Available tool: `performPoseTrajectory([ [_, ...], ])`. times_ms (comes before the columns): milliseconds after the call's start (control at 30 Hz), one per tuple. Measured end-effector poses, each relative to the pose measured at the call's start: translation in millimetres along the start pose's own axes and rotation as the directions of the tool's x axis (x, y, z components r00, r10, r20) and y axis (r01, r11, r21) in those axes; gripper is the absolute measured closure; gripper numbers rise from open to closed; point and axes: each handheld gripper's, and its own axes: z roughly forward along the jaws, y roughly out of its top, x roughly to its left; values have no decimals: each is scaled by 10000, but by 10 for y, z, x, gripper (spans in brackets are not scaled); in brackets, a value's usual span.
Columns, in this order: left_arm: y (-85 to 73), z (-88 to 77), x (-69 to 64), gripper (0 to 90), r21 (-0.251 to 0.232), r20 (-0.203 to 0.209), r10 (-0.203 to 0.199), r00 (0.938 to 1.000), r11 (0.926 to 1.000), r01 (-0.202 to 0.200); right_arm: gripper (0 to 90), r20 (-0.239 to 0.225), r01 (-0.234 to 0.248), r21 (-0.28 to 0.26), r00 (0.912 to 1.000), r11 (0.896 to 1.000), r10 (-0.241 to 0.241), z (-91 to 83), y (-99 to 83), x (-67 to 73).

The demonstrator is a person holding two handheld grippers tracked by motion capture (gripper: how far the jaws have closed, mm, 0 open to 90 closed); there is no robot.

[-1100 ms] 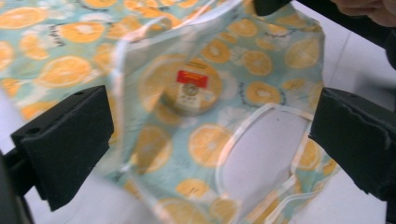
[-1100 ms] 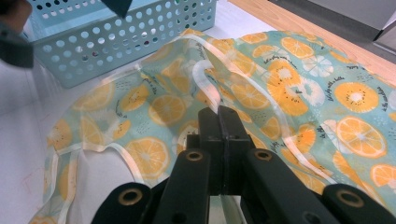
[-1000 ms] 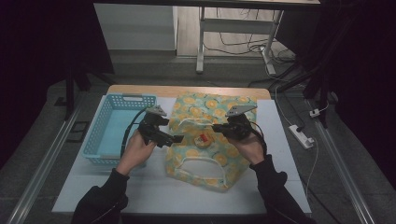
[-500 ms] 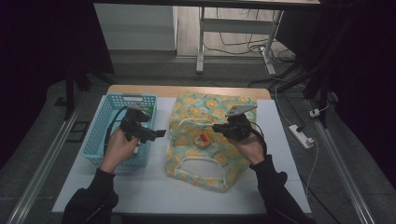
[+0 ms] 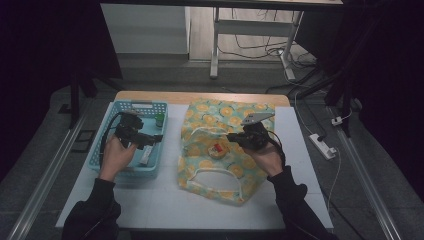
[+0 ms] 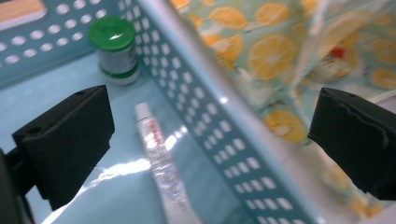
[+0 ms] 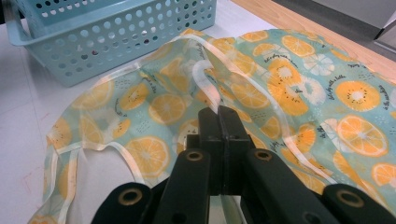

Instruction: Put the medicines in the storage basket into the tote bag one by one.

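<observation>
Basket (image 5: 107, 156) at middle left holds a small tube (image 6: 159, 161) under the wide-open left gripper (image 5: 156, 138). Right gripper (image 5: 231, 136) pinches the lemon-print bag (image 7: 289, 100) (centre) closed-jawed. Risk: one jaw straddles the basket wall and may catch it.
</observation>
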Motion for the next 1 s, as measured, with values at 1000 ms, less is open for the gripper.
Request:
performPoseTrajectory([
  [1000,-202,599,227,32,3689,-1348,241,9906,9291,276,900,-73,50,182,10000,9998,-48,53,-9,28],
])
